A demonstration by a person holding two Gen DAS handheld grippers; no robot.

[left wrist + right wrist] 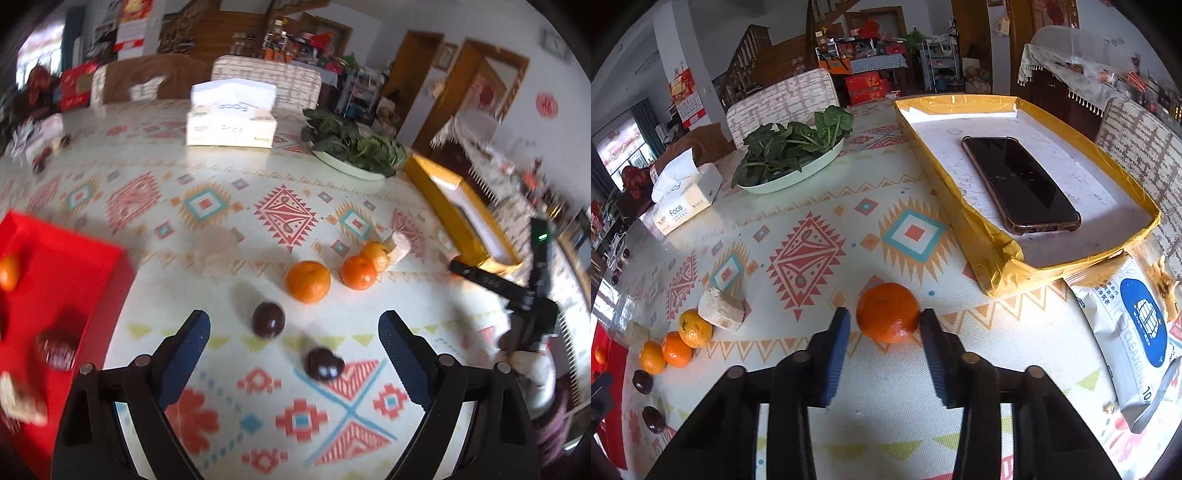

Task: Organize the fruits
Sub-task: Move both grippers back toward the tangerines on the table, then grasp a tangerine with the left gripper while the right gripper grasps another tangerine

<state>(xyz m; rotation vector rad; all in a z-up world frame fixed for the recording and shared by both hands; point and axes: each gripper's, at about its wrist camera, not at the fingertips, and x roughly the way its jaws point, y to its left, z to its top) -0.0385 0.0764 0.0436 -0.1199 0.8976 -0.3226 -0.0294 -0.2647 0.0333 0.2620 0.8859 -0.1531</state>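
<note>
In the left wrist view my left gripper (294, 323) is open above the patterned tablecloth. Two dark plums lie between its fingers, one near the left finger (268, 319) and one lower (324, 363). Three oranges sit beyond them (307, 281) (358, 272) (375, 254). A red tray (55, 280) at the left holds an orange (8, 272) and a dark fruit (55, 347). In the right wrist view my right gripper (884, 323) is open around an orange (887, 312); the right finger touches it, the left stands apart. The right gripper also shows at the right of the left wrist view (458, 265).
A yellow-edged tray (993, 258) holds a black phone (1019, 184). A dish of leafy greens (790, 147), a tissue box (683, 199), a beige stone-like lump (721, 309) and a wipes pack (1137, 328) are on the table. Chairs stand behind.
</note>
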